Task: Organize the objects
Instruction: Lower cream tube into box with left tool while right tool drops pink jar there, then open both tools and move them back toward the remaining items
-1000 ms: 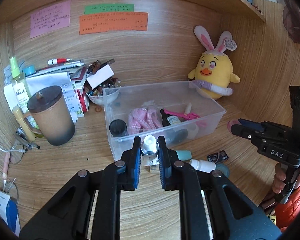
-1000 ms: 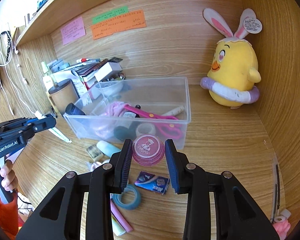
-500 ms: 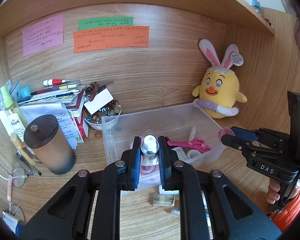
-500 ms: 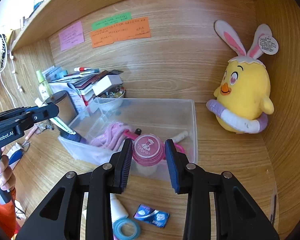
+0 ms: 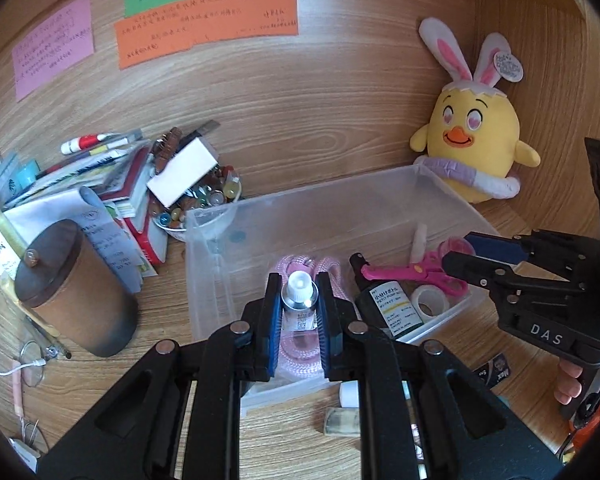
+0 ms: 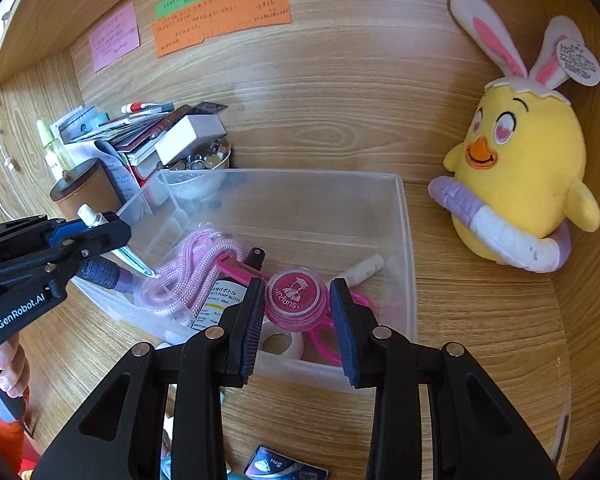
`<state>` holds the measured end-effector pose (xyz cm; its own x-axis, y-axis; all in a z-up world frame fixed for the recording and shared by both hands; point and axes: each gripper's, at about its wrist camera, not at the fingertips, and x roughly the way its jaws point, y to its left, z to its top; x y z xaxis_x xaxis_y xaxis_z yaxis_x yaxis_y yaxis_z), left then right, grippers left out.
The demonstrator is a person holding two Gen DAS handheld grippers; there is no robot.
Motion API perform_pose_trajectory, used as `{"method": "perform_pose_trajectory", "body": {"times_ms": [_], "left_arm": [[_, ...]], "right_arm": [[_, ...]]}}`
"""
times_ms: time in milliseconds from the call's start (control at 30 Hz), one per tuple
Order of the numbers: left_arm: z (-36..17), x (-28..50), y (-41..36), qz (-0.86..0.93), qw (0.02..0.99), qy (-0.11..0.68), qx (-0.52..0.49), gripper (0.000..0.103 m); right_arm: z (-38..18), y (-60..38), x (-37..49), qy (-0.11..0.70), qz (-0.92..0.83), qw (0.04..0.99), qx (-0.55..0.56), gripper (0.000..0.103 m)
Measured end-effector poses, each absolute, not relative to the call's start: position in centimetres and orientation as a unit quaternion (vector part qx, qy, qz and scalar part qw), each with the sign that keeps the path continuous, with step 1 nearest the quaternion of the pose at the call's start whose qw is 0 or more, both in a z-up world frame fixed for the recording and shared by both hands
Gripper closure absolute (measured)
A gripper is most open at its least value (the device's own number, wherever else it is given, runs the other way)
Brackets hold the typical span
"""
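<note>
A clear plastic bin (image 5: 308,204) (image 6: 404,240) stands on the wooden desk. It holds a pink rope (image 6: 188,276), a dark pump bottle (image 5: 388,304), pink scissors (image 5: 416,272), a tape roll (image 5: 430,300) and a white stick (image 6: 364,266). My left gripper (image 5: 299,300) is shut on a small silver tube with a white cap (image 5: 299,288), held over the bin's near left part. My right gripper (image 6: 296,300) is shut on a round pink jar (image 6: 296,298) above the bin's near right part. Each gripper shows in the other's view: the right (image 5: 460,256), the left (image 6: 112,228).
A yellow chick plush (image 5: 472,148) (image 6: 524,168) sits at the back right. Left of the bin are a bowl of beads (image 5: 204,204), a stack of books and papers (image 5: 100,184), a brown lidded cup (image 5: 72,288) and a green spray bottle (image 6: 52,148). Small packets (image 6: 284,466) lie near the front.
Both grippers have moved forward with their loads, from in front of the bin to over its inside. The bin and plush loom larger.
</note>
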<state>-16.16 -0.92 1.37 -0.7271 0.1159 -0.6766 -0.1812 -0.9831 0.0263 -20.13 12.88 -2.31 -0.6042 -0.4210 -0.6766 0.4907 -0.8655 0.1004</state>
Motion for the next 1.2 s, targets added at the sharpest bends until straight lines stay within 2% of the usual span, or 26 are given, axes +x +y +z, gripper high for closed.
{"method": "perform_pose_trajectory", "body": {"times_ms": [233, 333, 433, 500, 567, 733, 800, 900, 1200], "left_arm": [[0.7, -16.8, 0.1, 0.921, 0.094, 0.049, -0.375, 0.087], [0.6, -16.8, 0.4, 0.920, 0.098, 0.049, -0.378, 0.080], [0.7, -16.5, 0.5, 0.920, 0.101, 0.047, -0.375, 0.064], [1.0, -16.2, 0.6, 0.922, 0.101, 0.047, -0.370, 0.047], [1.5, -15.7, 0.5, 0.926, 0.101, 0.048, -0.361, 0.037], [2.9, -14.1, 0.3, 0.933, 0.103, 0.044, -0.343, 0.022], [3.3, -13.4, 0.2, 0.936, 0.102, 0.040, -0.335, 0.011], [3.6, -12.1, 0.2, 0.939, 0.102, 0.042, -0.326, 0.006], [1.5, -8.8, 0.4, 0.928, 0.104, 0.065, -0.353, 0.005]], "right_arm": [[-3.0, 12.1, -20.4, 0.059, -0.888, 0.261, 0.373, 0.072], [-3.0, 12.0, -20.2, 0.063, -0.889, 0.262, 0.370, 0.072], [-2.9, 11.9, -20.2, 0.068, -0.890, 0.259, 0.370, 0.072], [-2.7, 12.0, -20.1, 0.067, -0.889, 0.259, 0.372, 0.069], [-2.5, 12.2, -19.9, 0.066, -0.890, 0.259, 0.370, 0.064], [-1.2, 12.8, -18.7, 0.065, -0.895, 0.263, 0.355, 0.055], [-0.6, 13.1, -18.0, 0.065, -0.898, 0.264, 0.346, 0.047], [0.3, 13.7, -16.4, 0.070, -0.903, 0.264, 0.331, 0.042], [-0.4, 14.8, -11.4, 0.103, -0.906, 0.255, 0.321, 0.038]]}}
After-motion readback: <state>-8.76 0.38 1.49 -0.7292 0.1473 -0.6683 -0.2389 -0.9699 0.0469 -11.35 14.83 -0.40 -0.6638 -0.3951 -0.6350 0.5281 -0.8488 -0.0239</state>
